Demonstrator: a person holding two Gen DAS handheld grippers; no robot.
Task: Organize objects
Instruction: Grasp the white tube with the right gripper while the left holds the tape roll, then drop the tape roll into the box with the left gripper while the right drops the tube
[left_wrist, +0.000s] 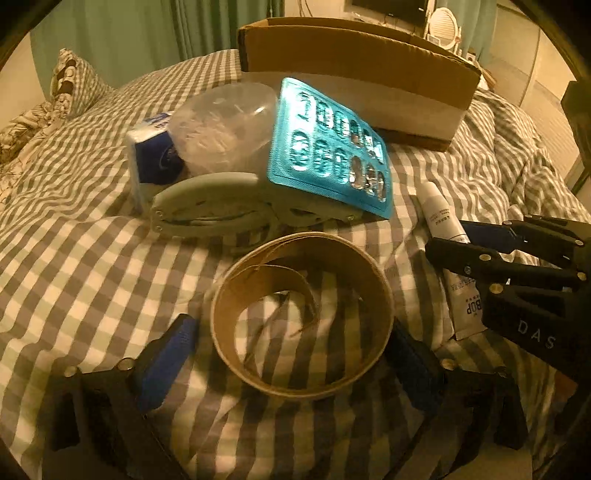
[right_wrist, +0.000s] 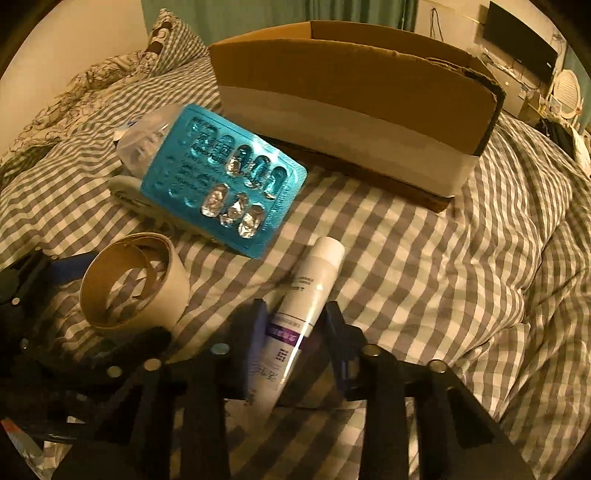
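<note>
A brown cardboard tape ring (left_wrist: 301, 314) lies on the checked bed between the wide-open fingers of my left gripper (left_wrist: 295, 354); it also shows in the right wrist view (right_wrist: 133, 284). A white tube (right_wrist: 299, 314) lies between the fingers of my right gripper (right_wrist: 299, 332), which stand close on either side of it; whether they press it is unclear. The tube (left_wrist: 439, 214) and right gripper (left_wrist: 480, 243) also show in the left wrist view. A teal pill blister pack (left_wrist: 328, 147) leans on a pale green tool (left_wrist: 221, 206). An open cardboard box (right_wrist: 351, 96) stands behind.
A clear plastic bag (left_wrist: 225, 125) and a blue-and-white packet (left_wrist: 155, 155) lie behind the tool. Patterned pillows (right_wrist: 110, 70) are at the far left. The checked bedspread (right_wrist: 461, 258) is rumpled at the right. Room furniture shows beyond the box.
</note>
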